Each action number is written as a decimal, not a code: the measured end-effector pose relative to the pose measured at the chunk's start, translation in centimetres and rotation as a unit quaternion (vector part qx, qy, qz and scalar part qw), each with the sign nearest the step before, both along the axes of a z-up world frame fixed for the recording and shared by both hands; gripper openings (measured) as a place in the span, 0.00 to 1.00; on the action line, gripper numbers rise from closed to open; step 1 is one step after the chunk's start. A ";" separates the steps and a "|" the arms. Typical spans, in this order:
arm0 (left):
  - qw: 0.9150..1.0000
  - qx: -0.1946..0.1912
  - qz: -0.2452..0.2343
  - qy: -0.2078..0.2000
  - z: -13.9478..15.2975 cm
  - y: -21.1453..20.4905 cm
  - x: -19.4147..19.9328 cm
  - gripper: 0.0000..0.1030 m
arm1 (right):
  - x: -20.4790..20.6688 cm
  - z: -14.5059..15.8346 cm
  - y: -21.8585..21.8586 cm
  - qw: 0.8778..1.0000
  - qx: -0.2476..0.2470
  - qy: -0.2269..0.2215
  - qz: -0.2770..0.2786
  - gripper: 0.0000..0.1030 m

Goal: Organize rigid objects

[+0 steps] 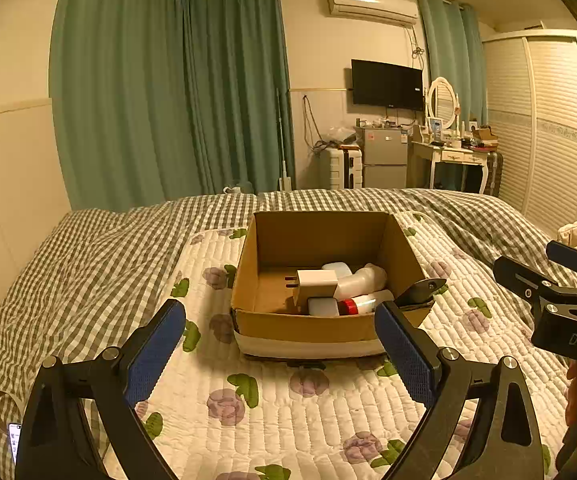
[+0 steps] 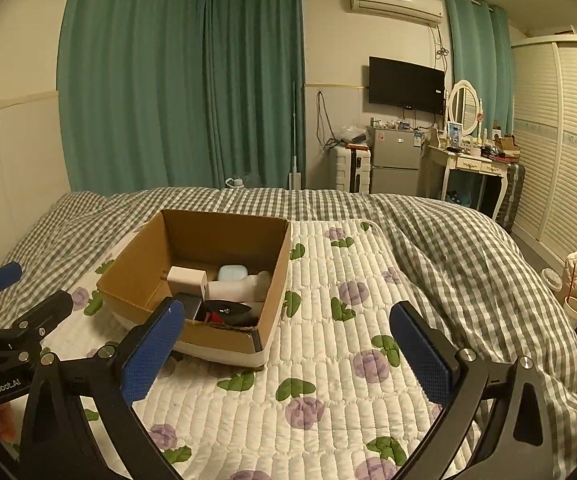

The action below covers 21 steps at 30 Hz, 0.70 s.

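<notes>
An open cardboard box [image 1: 308, 326] sits on the floral quilt, also in the right wrist view [image 2: 136, 276]. Inside lie a white charger plug [image 1: 315, 280], a white bottle [image 1: 358, 278], a red-capped tube [image 1: 362, 305], a pale blue case [image 2: 232, 273] and black pliers [image 2: 228, 310] at the near right corner. My left gripper [image 1: 280, 330] is open and empty just in front of the box. My right gripper [image 2: 284, 334] is open and empty, to the right of the box; it also shows in the left wrist view [image 1: 544, 280].
The floral quilt [image 2: 328, 360] lies over a green checked blanket [image 1: 88, 260]. A phone [image 1: 13, 440] lies at the bed's left edge. Curtains, a small fridge, a dressing table and a wardrobe stand beyond the bed.
</notes>
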<state>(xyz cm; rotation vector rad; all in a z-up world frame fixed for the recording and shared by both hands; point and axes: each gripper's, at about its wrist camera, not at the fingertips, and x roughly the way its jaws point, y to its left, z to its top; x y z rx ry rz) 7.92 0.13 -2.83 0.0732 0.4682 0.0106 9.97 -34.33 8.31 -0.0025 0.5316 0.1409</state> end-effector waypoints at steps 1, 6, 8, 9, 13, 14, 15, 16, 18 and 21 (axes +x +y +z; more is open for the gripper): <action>1.000 0.000 -0.003 0.000 -0.1 0.0 0.0 0.95 | 0.0 0.0 0.0 1.000 -0.001 0.000 0.000 1.00; 1.000 0.003 -0.003 -0.001 -0.2 -0.2 -0.1 0.95 | 0.1 -0.1 0.0 1.000 -0.001 0.001 0.002 1.00; 1.000 0.003 -0.003 -0.002 -0.2 -0.2 -0.2 0.95 | 0.1 -0.1 0.1 1.000 -0.002 0.001 0.002 1.00; 1.000 0.004 -0.002 -0.003 -0.2 -0.2 -0.2 0.95 | 0.1 -0.2 0.1 1.000 -0.001 0.002 0.002 1.00; 1.000 0.011 -0.002 -0.004 -0.3 -0.4 -0.3 0.95 | 0.2 -0.3 0.0 1.000 0.014 0.009 0.009 1.00; 1.000 0.010 -0.001 -0.005 -0.3 -0.4 -0.3 0.95 | 0.2 -0.3 0.0 1.000 0.013 0.009 0.009 1.00; 1.000 0.009 0.001 -0.005 -0.3 -0.3 -0.3 0.95 | 0.2 -0.3 0.1 1.000 0.010 0.010 0.010 1.00; 1.000 0.008 0.001 -0.005 -0.2 -0.3 -0.2 0.95 | 0.2 -0.3 0.1 1.000 0.009 0.009 0.009 1.00; 1.000 0.004 0.000 -0.005 -0.2 -0.3 -0.3 0.95 | 0.2 -0.3 0.1 1.000 0.010 0.009 0.008 1.00; 1.000 0.006 0.001 -0.005 -0.2 -0.2 -0.2 0.95 | 0.1 -0.3 0.1 1.000 0.005 0.007 0.006 1.00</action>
